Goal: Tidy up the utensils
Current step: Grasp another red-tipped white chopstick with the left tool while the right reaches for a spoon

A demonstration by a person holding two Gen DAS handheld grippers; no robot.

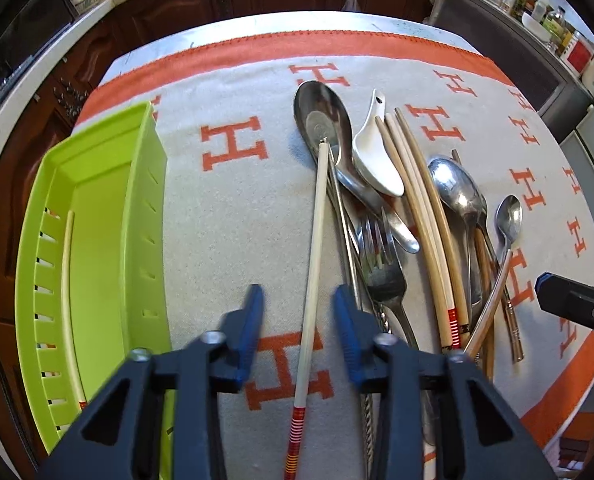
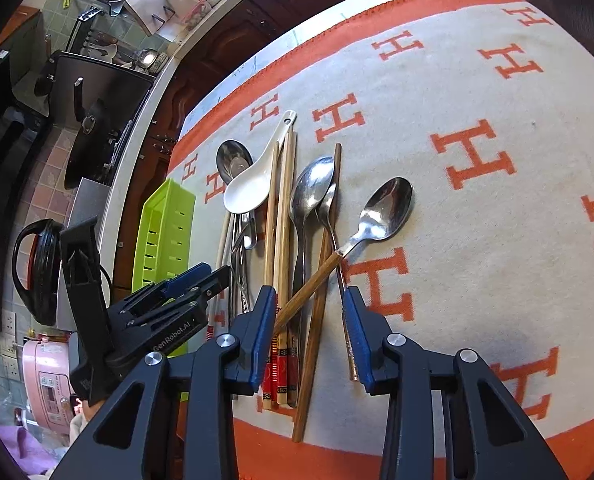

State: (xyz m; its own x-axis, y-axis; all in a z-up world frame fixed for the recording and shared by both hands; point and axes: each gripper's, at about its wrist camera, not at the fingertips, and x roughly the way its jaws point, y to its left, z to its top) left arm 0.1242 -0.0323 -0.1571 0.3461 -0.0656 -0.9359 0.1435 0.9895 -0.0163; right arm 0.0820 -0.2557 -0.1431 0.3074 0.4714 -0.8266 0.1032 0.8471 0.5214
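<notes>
Left gripper (image 1: 299,320) sits low over the pile, its blue ribbed pads either side of a pale chopstick (image 1: 312,264) with clear gaps showing, so I read it as released, not pinching. That chopstick is a thin, smooth rod with a red-striped butt toward me; its long axis runs away from the camera, the tip resting on the bowl of a big steel spoon (image 1: 323,116).

My right gripper (image 2: 309,320) is likewise unclenched, straddling several handles: a wooden-handled spoon (image 2: 371,220) whose handle slants in beside the left pad, bowl pointing up and right, and a dark wooden chopstick (image 2: 317,316) lying lengthwise between the pads. I see no pad pressing on either one.

Further out, the heap holds a glossy white ceramic spoon (image 1: 377,160), bamboo chopsticks (image 1: 421,216) with printed red ends, a steel fork (image 1: 381,264) and polished metal spoons, all roughly parallel, handles toward me.

Everything lies on a woolly grey cloth (image 1: 233,216) with orange H letters and an orange border covering the surface. A lime-green plastic tray (image 1: 137,208), slotted along its walls, stands left of the pile with one pale chopstick (image 1: 65,280) lying along it.
</notes>
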